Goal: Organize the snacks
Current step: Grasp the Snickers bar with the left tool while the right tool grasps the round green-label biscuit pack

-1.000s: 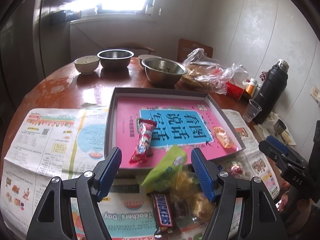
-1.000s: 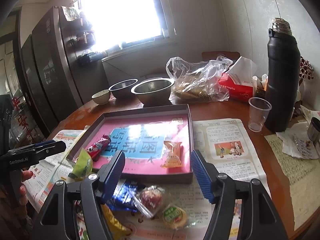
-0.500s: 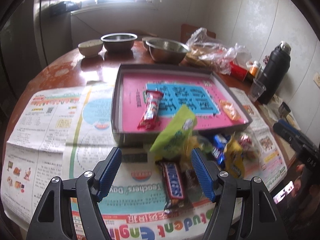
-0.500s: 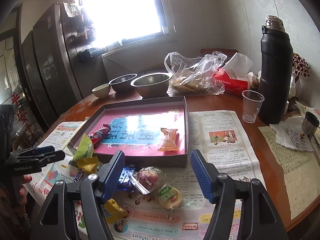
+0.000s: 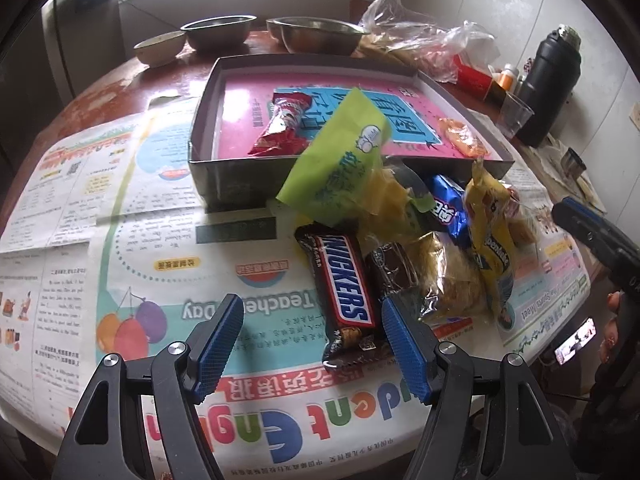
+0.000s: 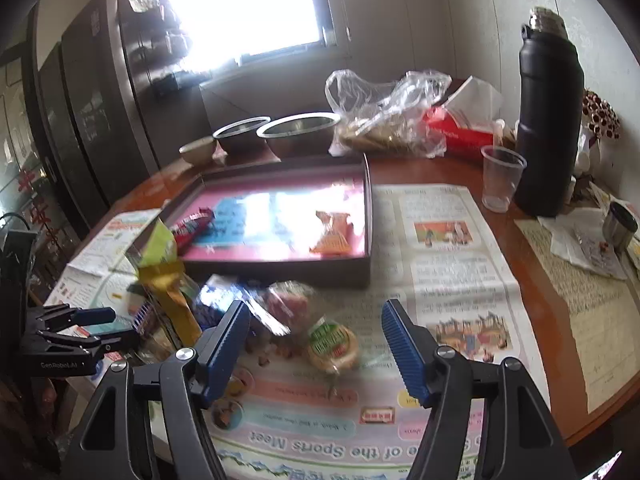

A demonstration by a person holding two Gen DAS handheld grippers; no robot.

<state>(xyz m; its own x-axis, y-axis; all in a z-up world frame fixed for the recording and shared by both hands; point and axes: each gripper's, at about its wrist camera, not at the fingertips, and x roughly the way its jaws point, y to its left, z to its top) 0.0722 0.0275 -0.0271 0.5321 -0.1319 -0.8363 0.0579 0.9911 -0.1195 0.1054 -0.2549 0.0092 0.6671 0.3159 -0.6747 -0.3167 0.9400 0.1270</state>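
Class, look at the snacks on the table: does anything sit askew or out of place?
Yes. The green packet leans tilted over the box's front wall, neither inside nor flat. Most snacks, including the Snickers bar, lie heaped on the newspaper, while only two sit inside the box.

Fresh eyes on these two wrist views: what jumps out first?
The heap of loose snacks on the newspaper in front of the box: a Snickers bar nearest the open left claw, with a green packet leaning on the box edge. Behind it, the shallow box with a bright pink lining holds a red candy bar and an orange sweet. At far right stands a tall black flask.
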